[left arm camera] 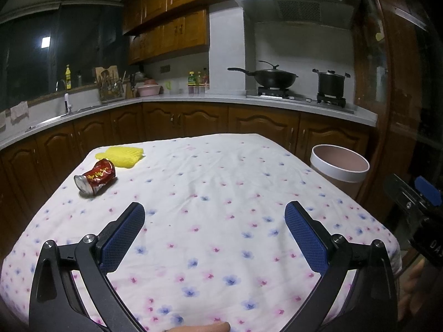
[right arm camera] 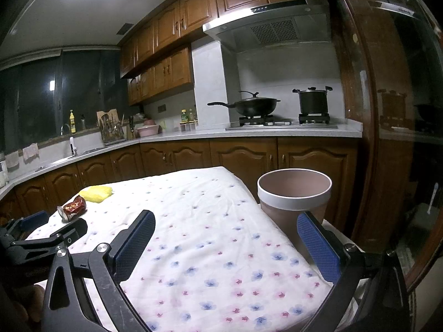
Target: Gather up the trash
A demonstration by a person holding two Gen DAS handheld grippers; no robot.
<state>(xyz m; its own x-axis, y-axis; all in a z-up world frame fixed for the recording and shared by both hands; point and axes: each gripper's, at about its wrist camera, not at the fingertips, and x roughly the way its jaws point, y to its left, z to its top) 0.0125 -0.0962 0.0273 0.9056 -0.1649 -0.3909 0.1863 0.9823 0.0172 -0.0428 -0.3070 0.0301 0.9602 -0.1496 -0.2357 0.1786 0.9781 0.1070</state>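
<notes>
The bench (left arm camera: 221, 182) under its flowered cloth stretches ahead of my fingers. The bin (right arm camera: 295, 193) stands off its edge, just beyond my right gripper (right arm camera: 232, 246), whose fingers are spread wide and empty. My left gripper (left arm camera: 214, 238) is equally wide and empty. The yellow wrapper (left arm camera: 124, 156) and, touching it, the crushed red can (left arm camera: 95, 178) lie ahead-left of my left fingers. I'd reach left, straddle the can across its narrow dented waist, then close firmly.

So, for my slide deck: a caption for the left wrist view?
Open left gripper above floral tablecloth; crushed red can, yellow wrapper ahead, bin right.
</notes>
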